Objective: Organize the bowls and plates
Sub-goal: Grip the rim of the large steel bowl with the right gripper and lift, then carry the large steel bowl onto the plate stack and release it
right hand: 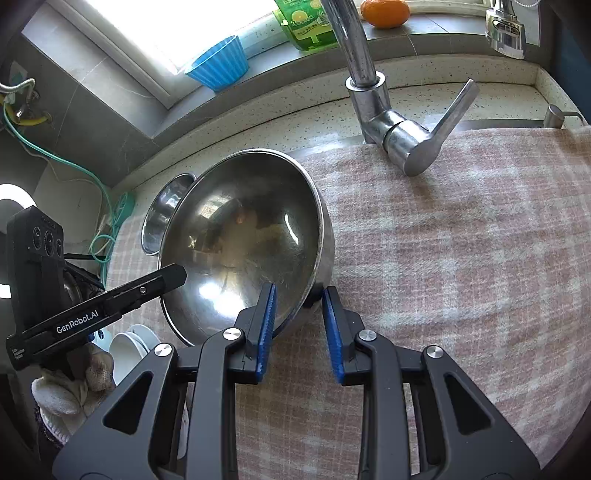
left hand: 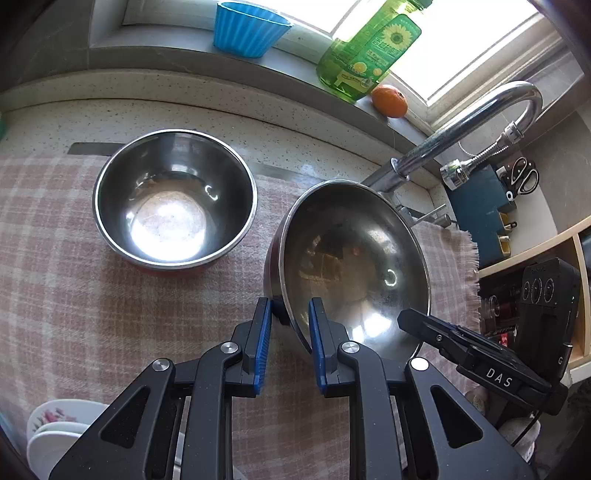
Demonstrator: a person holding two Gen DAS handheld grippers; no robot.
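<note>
Nearest, the left hand-held gripper and the right hand-held gripper each clamp narrowly on opposite sides of the rim of a tilted steel bowl, one blue pad inside and one outside. The bowl leans over a pink checked cloth covering the worktop. A second steel bowl sits upright beyond it. White plates are stacked at the near left. Farther back stand a chrome faucet, blue cup, green bottle and orange.
</note>
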